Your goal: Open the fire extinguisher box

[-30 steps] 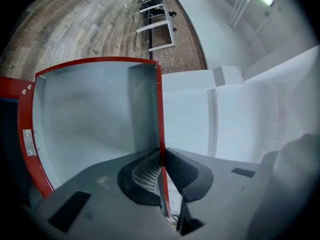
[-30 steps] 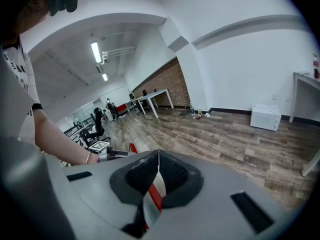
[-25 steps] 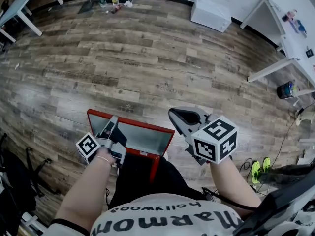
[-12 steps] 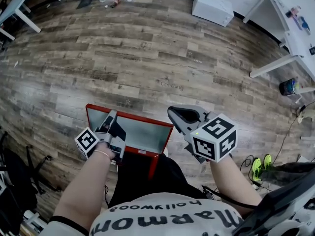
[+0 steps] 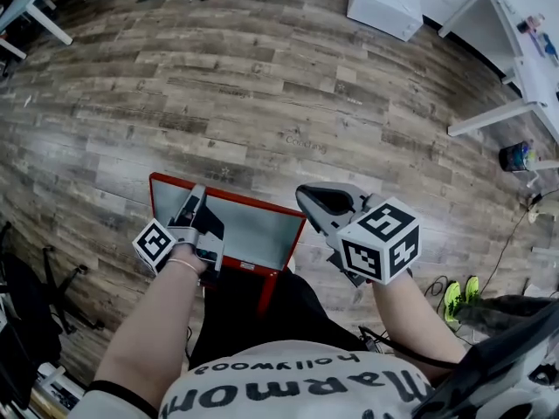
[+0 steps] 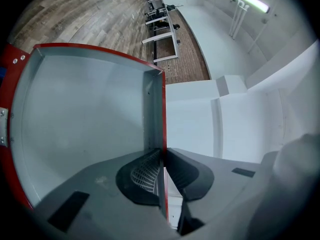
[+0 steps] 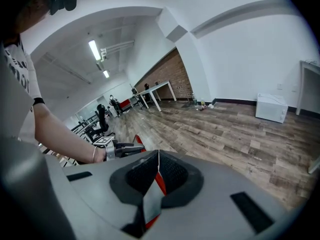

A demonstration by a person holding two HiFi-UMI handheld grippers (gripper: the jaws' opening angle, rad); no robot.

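a: floor, room?
b: worn wood-plank floor (image 5: pixel 262 103); white table legs (image 5: pixel 485 120) and a white box (image 5: pixel 384 9) stood near the wall.
a: fire extinguisher box (image 5: pixel 269 288)?
b: on the floor before the person. lid (image 5: pixel 249 234) raised: thin sheet metal, red rim, matte grey inside.
a: jaws?
b: left gripper (image 6: pixel 163 156) pinched the lid's edge; right gripper (image 7: pixel 158 166) clamped its rim too.

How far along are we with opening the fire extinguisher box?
Done: the red lid stands open, grey inside showing. In hand: the left gripper and the right gripper are each shut on a lid edge. Left: probably swing it fully back and let go; the box body is hidden.
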